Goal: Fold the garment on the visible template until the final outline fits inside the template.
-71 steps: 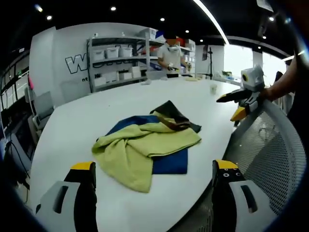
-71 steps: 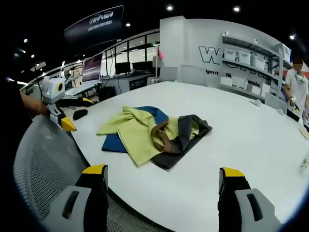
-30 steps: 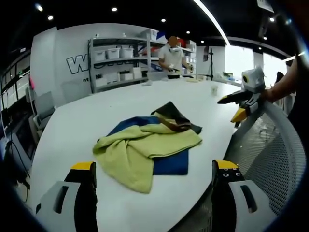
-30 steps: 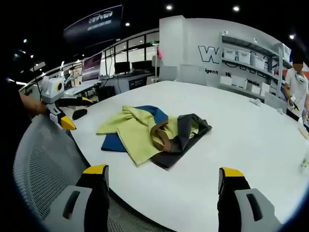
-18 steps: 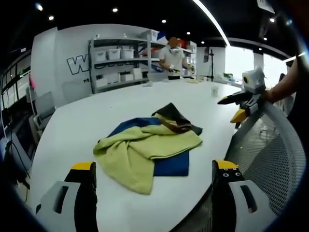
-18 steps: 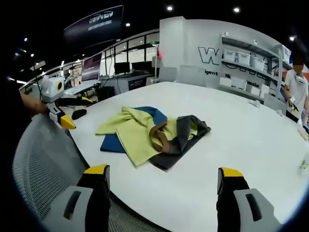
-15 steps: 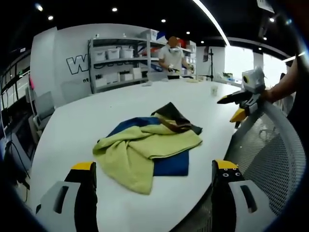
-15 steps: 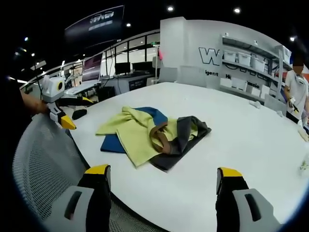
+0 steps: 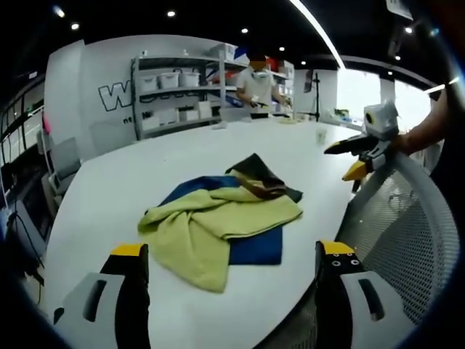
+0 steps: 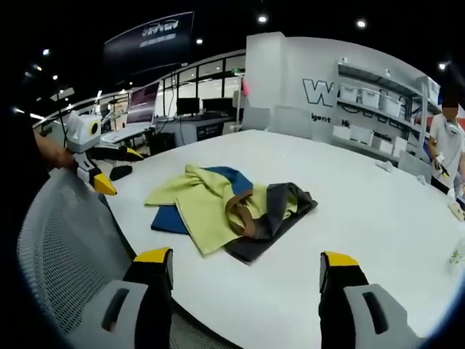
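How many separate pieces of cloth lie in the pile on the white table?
3: a yellow-green cloth on top, a blue cloth under it, and a dark grey garment at one end. More may be hidden underneath.

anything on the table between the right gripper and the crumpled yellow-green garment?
Nothing: in the right gripper view, bare white table runs from the open right gripper to the crumpled yellow-green garment on the blue template.

We see the blue template (image 9: 256,246) mostly covered by the crumpled yellow-green garment (image 9: 211,225) and a dark cloth (image 9: 256,169), so its full outline is hidden. The wall lettering (image 10: 320,93) is cut short by shelving (image 10: 370,102). The bins there are too small to read.
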{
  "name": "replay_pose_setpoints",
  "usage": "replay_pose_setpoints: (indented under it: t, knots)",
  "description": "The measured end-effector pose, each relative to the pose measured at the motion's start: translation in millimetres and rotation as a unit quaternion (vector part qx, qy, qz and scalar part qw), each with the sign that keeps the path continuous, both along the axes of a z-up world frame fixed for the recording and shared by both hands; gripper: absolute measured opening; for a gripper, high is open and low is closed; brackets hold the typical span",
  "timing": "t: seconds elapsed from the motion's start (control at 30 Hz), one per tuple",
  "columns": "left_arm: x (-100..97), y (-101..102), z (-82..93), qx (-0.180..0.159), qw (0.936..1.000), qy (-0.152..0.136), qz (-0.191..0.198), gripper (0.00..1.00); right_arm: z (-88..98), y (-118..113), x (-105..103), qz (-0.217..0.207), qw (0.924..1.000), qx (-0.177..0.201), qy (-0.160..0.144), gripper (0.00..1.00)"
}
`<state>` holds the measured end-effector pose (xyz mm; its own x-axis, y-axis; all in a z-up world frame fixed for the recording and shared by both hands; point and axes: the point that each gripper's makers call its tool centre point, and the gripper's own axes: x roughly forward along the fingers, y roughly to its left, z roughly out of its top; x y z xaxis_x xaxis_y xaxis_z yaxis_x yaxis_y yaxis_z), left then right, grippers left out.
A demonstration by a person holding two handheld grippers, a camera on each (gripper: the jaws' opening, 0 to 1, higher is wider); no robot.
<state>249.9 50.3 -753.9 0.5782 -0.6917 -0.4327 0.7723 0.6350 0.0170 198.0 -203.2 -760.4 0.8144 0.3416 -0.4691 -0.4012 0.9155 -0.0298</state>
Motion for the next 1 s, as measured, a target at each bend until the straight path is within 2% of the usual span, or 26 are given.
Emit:
replay_pose_setpoints:
  t: [0.13,0.33,0.53,0.63,0.8,0.93,1.0]
  knots:
    - [0.0,-0.6,2.4,-0.004,1.0,-0.002,-0.001,0.91,0.0,-0.4,-0.4,0.001,1.0,-0.005,0.001,0.81]
    - [-0.6,-2.8,7.4,-0.006,0.9999,-0.008,-0.009,0.82,2.6,0.4,0.1,0.006,0.9999,-0.007,-0.007,0.79]
    - [7.2,-10.6,20.8,-0.003,0.9996,-0.018,-0.024,0.82,2.6,1.9,0.0,0.016,0.9997,-0.014,-0.007,0.78]
    - [12.9,-19.7,27.9,-0.004,0.9987,-0.027,-0.043,0.81,0.3,3.4,-0.9,0.025,0.9994,-0.024,0.0,0.78]
    - [18.6,-31.2,29.2,0.009,0.9969,-0.03,-0.072,0.81,-2.4,4.6,-2.8,0.033,0.9989,-0.032,0.009,0.75]
    - [22.6,-39.1,30.0,0.014,0.9953,-0.031,-0.09,0.8,-0.8,3.7,-2.2,0.036,0.9983,-0.045,0.005,0.74]
    - [23.2,-42.9,31.0,0.016,0.9943,-0.034,-0.1,0.77,-1.6,4.6,-3.6,0.039,0.9981,-0.046,0.013,0.73]
